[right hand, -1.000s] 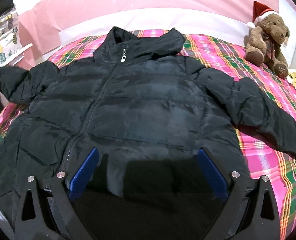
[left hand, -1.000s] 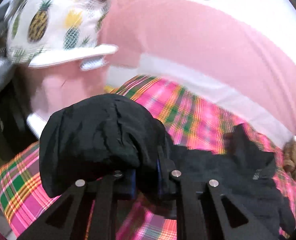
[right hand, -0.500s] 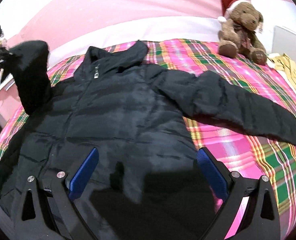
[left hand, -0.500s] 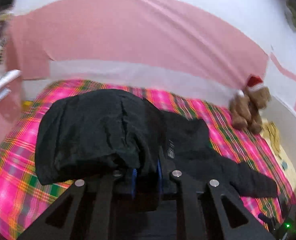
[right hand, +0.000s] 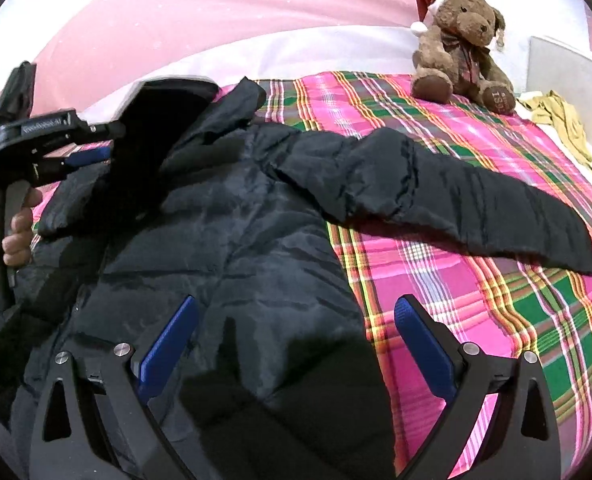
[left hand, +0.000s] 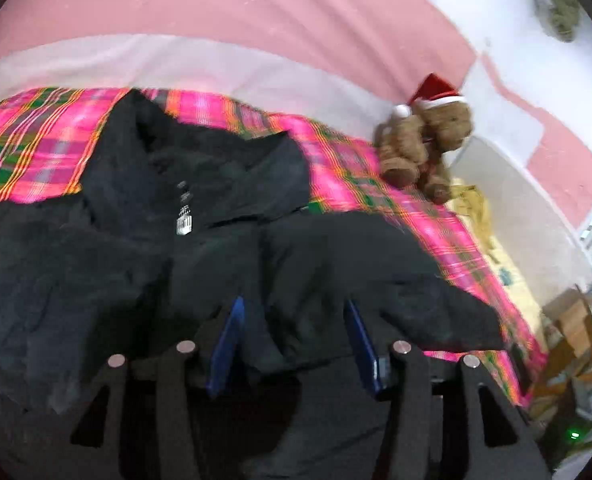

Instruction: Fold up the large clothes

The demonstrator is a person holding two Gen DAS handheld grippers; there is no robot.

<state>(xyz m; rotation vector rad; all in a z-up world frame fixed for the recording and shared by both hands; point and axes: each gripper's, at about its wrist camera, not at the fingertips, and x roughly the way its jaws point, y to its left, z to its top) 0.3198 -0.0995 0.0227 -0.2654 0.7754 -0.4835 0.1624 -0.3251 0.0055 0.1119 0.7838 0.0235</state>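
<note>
Two grippers work a black puffer jacket (right hand: 223, 248) spread front-up across the pink-and-green plaid blanket (right hand: 476, 300) on the bed. Your left gripper (left hand: 293, 340) has its blue-padded jaws parted, with a bunch of the jacket's sleeve fabric lying between them; the blur makes it hard to tell whether the pads touch the cloth. From the right wrist view, that same gripper sits at the left edge, held in your left hand (right hand: 17, 232), with the near sleeve (right hand: 151, 128) raised off the blanket in front of it and draped over toward the jacket's chest. Your right gripper (right hand: 296, 344) hovers over the lower front of the jacket with its jaws spread wide, the blue pads (right hand: 167, 344) well apart and gripping nothing. The jacket's collar (left hand: 199, 160) stands open toward the pink headboard wall (left hand: 255, 20), and a silver zipper pull (left hand: 184, 222) hangs just below it. The other sleeve (right hand: 456, 200) lies flat, stretched out to the right over the plaid. A brown teddy bear in a Santa hat (right hand: 462, 40) sits upright at the far corner of the bed, apart from the jacket, and a crumpled yellow cloth (right hand: 560, 120) lies beside it at the blanket's edge.
</note>
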